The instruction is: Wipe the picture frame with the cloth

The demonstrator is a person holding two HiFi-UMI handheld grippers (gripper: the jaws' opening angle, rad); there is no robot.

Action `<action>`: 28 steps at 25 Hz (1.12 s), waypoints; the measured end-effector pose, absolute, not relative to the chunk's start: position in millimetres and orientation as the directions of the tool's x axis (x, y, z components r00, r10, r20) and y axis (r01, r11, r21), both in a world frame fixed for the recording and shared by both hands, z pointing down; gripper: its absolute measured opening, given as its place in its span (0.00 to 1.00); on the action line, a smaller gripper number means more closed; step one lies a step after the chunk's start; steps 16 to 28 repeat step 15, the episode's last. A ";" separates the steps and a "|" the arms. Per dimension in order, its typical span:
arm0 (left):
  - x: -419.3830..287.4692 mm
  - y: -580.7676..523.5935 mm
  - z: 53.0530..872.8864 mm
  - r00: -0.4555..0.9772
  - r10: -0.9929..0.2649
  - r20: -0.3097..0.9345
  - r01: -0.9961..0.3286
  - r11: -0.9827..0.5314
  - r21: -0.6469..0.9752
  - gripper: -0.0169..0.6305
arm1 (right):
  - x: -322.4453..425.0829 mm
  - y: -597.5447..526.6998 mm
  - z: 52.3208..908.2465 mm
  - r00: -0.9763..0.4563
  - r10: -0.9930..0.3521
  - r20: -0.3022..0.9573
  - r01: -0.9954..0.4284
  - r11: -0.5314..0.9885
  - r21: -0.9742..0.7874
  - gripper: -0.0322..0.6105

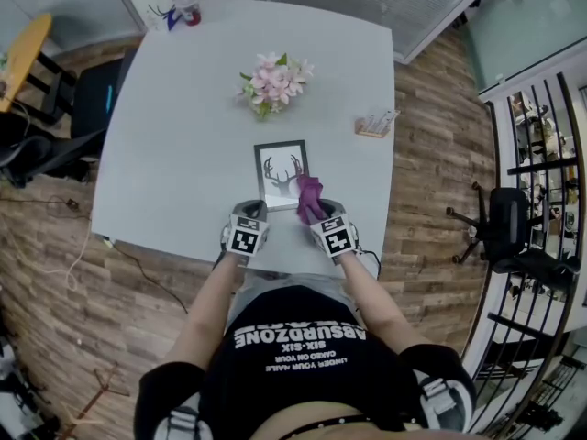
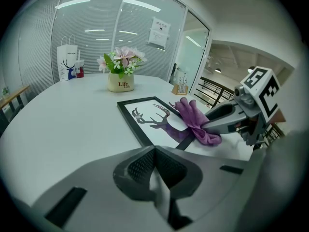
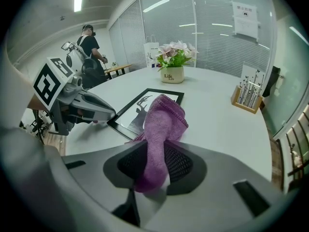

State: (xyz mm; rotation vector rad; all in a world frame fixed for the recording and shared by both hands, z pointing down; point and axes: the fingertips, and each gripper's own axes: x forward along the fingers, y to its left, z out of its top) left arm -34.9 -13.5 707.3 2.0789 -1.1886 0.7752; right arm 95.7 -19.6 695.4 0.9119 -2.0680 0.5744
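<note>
Right gripper [image 1: 323,216] is clamped on the purple cloth [image 1: 308,195], which sits on the deer picture frame's [image 1: 278,168] near-right corner by the table's [image 1: 183,136] near edge, and the left gripper [image 1: 253,211] is pinched closed on nothing.

Left gripper [image 2: 155,173]: jaws together, nothing between them. Deer-print picture frame [image 2: 145,120] lies flat on the tabletop [image 2: 63,124]. At 3 o'clock, the right gripper [image 2: 208,125] clamps a purple cloth [image 2: 193,120] lying on the frame's right edge.

The cloth [image 1: 309,197] is showing purple, the picture frame [image 1: 280,170] black around a dark-on-white antler print, the table [image 1: 183,136] pale grey.
</note>
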 end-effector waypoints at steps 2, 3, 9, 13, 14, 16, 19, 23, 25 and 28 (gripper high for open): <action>-35.0 -13.7 707.3 0.421 -0.527 0.738 -0.888 -0.406 0.217 0.05 | 95.9 -19.7 695.2 -0.433 -0.410 0.803 -0.764 0.640 -0.085 0.23; -35.0 -13.9 707.6 0.420 -0.528 0.738 -0.888 -0.405 0.216 0.05 | 96.0 -19.8 695.3 -0.434 -0.411 0.802 -0.764 0.640 -0.085 0.23; -34.8 -14.0 708.3 0.420 -0.527 0.739 -0.888 -0.405 0.216 0.05 | 95.8 -20.1 696.4 -0.440 -0.408 0.800 -0.760 0.643 -0.090 0.23; -35.7 -13.6 708.7 0.416 -0.528 0.741 -0.890 -0.403 0.212 0.05 | 95.5 -19.7 696.8 -0.441 -0.406 0.801 -0.760 0.644 -0.092 0.23; -36.1 -13.5 708.7 0.415 -0.528 0.741 -0.891 -0.403 0.211 0.05 | 95.3 -19.5 696.8 -0.441 -0.405 0.801 -0.760 0.644 -0.093 0.23; -36.6 -13.3 708.6 0.413 -0.528 0.742 -0.891 -0.402 0.210 0.05 | 95.0 -19.3 696.7 -0.441 -0.404 0.801 -0.760 0.644 -0.094 0.23; -36.6 -13.3 708.6 0.413 -0.528 0.742 -0.891 -0.402 0.210 0.05 | 95.0 -19.3 696.7 -0.441 -0.404 0.801 -0.760 0.644 -0.094 0.23; -36.6 -13.3 708.6 0.413 -0.528 0.742 -0.891 -0.402 0.210 0.05 | 95.0 -19.3 696.7 -0.441 -0.404 0.801 -0.760 0.644 -0.094 0.23; -36.6 -13.3 708.6 0.413 -0.528 0.742 -0.891 -0.402 0.210 0.05 | 95.0 -19.3 696.7 -0.441 -0.404 0.801 -0.760 0.644 -0.094 0.23; -36.6 -13.3 708.6 0.413 -0.528 0.742 -0.891 -0.402 0.210 0.05 | 95.0 -19.3 696.7 -0.441 -0.404 0.801 -0.760 0.644 -0.094 0.23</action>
